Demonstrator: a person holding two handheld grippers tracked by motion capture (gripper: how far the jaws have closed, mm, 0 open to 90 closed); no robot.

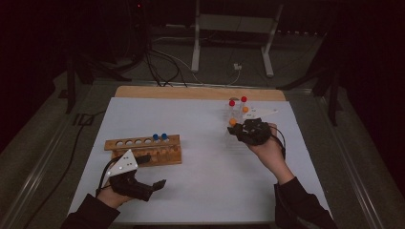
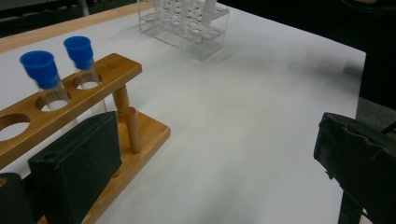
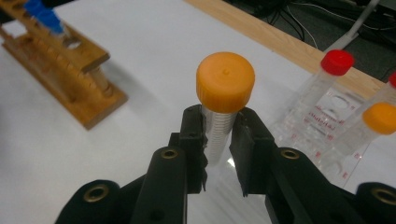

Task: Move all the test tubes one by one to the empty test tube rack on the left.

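Orange-capped tube (image 3: 224,100) upright between right gripper (image 3: 218,135) jaws.

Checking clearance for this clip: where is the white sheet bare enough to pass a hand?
Bare: the wide stretch between the wooden rack and the clear rack, plus the near edge. Crowded: around the clear rack, where the right tongs grip an orange-capped tube.

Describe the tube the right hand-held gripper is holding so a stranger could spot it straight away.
Start at the white table sheet and go to its far right, where a clear plastic rack holds capped tubes. Just beside it, the right hand-held gripper is shut on a clear orange-capped tube. It alone is out of the rack; its neighbours, red-capped and orange-capped, sit in it.
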